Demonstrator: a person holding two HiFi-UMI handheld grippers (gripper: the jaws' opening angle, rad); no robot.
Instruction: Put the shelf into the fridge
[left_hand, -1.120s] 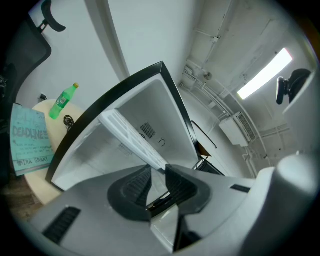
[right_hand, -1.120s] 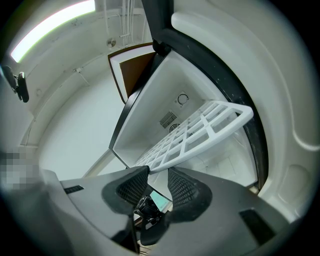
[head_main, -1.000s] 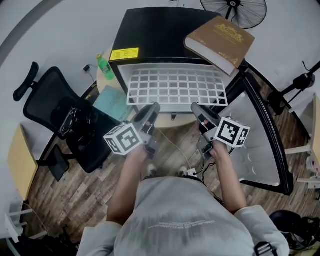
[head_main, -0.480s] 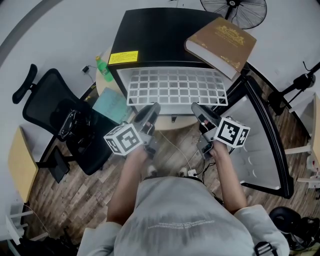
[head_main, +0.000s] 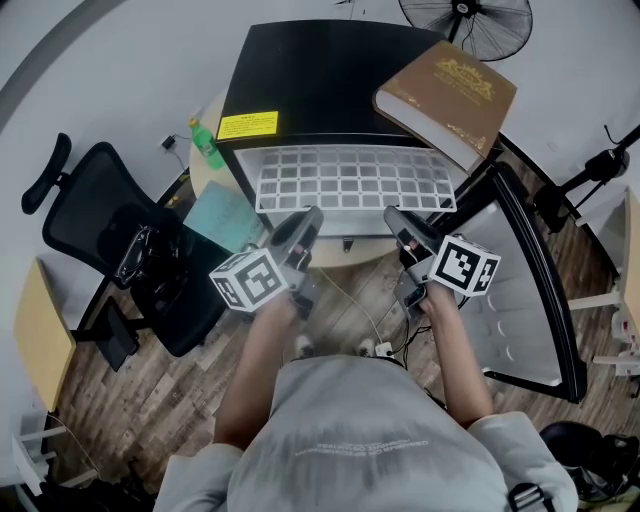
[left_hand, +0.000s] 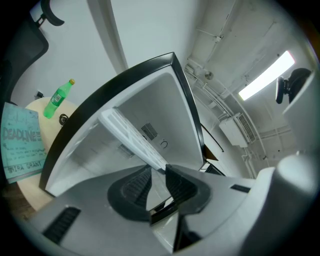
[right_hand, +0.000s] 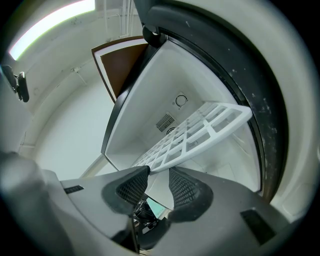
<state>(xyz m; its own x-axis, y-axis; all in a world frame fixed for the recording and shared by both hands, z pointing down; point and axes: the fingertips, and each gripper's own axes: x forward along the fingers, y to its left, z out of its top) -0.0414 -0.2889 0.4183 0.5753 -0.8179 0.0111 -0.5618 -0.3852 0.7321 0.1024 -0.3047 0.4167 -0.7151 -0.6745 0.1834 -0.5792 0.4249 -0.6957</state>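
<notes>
Left gripper view first: the left claw is clamped on the near rim of the white grid shelf, and over on the other side the right claw pinches that same rim further along. One hold at each end, which looks meant to keep the shelf level and square to the opening. Moving outward, the shelf lies flat, part-way into the black fridge, front edge at the mouth. The door stands swung wide to the right, clear of the path. A brown book rests on the fridge top. A green bottle stands on the round tabletop at left, well apart.
</notes>
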